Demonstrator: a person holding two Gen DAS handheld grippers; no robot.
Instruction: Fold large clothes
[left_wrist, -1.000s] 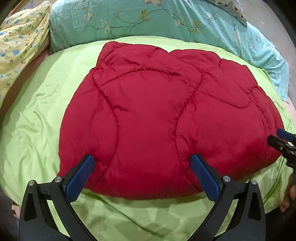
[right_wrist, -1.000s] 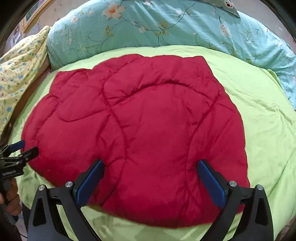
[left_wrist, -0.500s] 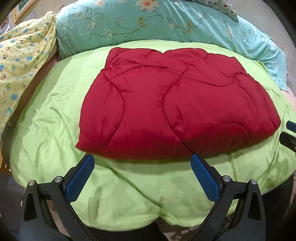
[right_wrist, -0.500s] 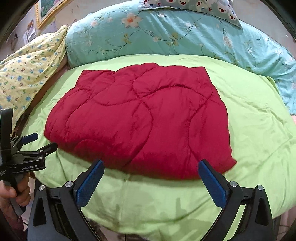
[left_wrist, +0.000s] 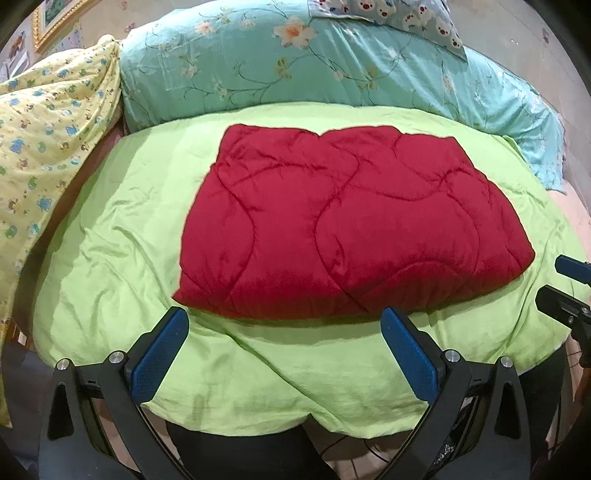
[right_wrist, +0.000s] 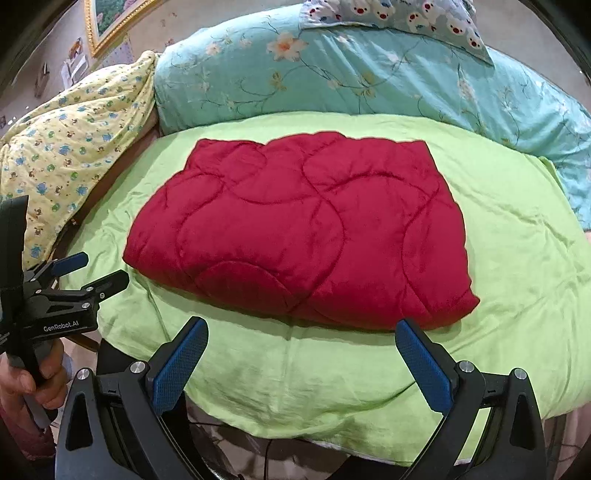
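Lime-green cotton covers the bed (left_wrist: 110, 258) that fills both views, and on it, ahead of both grippers and just beyond their fingertips, lies the red quilted garment (left_wrist: 343, 229), folded into a thick, roughly rectangular bundle with its near edge facing the person. Behind it, well past either gripper's reach, a teal floral duvet (right_wrist: 332, 74) is heaped along the far side, with a yellow printed quilt (right_wrist: 74, 147) off to the left. The left gripper (left_wrist: 284, 347) has its jaws spread wide and holds nothing; the right gripper (right_wrist: 303, 354) is likewise wide apart and empty. The padded bundle looks springy, so the likeliest trouble is the top layers puffing up or sliding apart if nothing presses them down; a pinch at the near edge that catches only one layer, or the sheet beneath, would probably drag the fold askew. The right wrist view shows a hand (right_wrist: 33, 380) gripping the left tool's handle, and the garment's right corner jutting out, while the left wrist view catches only the right tool's fingertips at its edge.
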